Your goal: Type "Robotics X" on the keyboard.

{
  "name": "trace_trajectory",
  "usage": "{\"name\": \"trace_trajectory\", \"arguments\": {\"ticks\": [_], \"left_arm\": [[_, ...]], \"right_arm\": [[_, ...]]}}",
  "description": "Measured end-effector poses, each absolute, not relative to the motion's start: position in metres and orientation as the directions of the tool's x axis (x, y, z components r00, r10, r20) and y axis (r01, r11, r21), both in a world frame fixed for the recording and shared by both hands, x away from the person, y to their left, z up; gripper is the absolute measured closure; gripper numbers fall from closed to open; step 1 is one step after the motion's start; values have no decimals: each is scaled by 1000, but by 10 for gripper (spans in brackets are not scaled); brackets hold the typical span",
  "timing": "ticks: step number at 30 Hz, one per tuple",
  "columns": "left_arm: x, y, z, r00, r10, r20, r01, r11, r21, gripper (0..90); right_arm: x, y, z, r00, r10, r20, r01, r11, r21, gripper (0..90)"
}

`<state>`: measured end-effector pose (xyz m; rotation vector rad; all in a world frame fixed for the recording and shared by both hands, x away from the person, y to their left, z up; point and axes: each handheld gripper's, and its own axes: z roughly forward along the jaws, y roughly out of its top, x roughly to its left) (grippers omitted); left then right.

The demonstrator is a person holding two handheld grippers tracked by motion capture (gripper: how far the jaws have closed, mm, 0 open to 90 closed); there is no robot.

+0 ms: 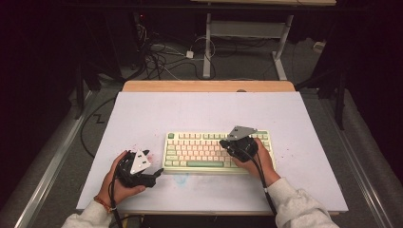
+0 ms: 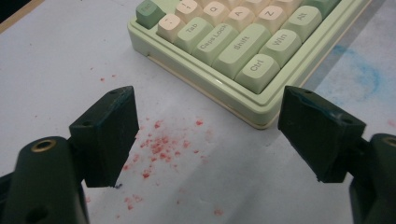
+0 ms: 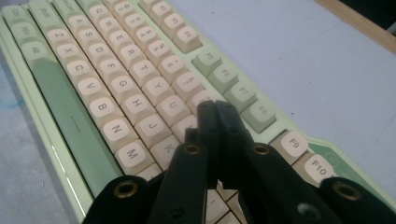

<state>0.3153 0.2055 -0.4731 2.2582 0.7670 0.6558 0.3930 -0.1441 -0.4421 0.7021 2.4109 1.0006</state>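
keyboard [image 1: 199, 151] mid-table [image 1: 142, 109] | left hand-held gripper [image 1: 151, 172] beside its left end | right hand-held gripper [image 1: 223, 142] over keys

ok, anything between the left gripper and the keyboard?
Nothing visible. The left gripper, jaws open, faces the keyboard corner across bare table with just red specks. The right gripper, shut, is over the keys.

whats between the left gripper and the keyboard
Bare white table with a scatter of red specks, seen in the left gripper view. The open left gripper sits short of the keyboard corner.
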Motion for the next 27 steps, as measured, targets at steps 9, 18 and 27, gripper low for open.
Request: {"name": "trace_trajectory", "arguments": {"ticks": [9,18,27], "left_arm": [[317,205,-475,707,663,245,346,-627,698,193],[317,206,-475,704,668,240,353,-623,698,193],[317,207,-474,693,682,234,361,-610,706,204]], "right_arm": [[383,-155,-429,-774,604,-190,241,559,793,807],[375,-166,-417,-766,611,-201,193,515,835,594],[366,-182,-408,-712,667,-218,158,455,876,372]]}}
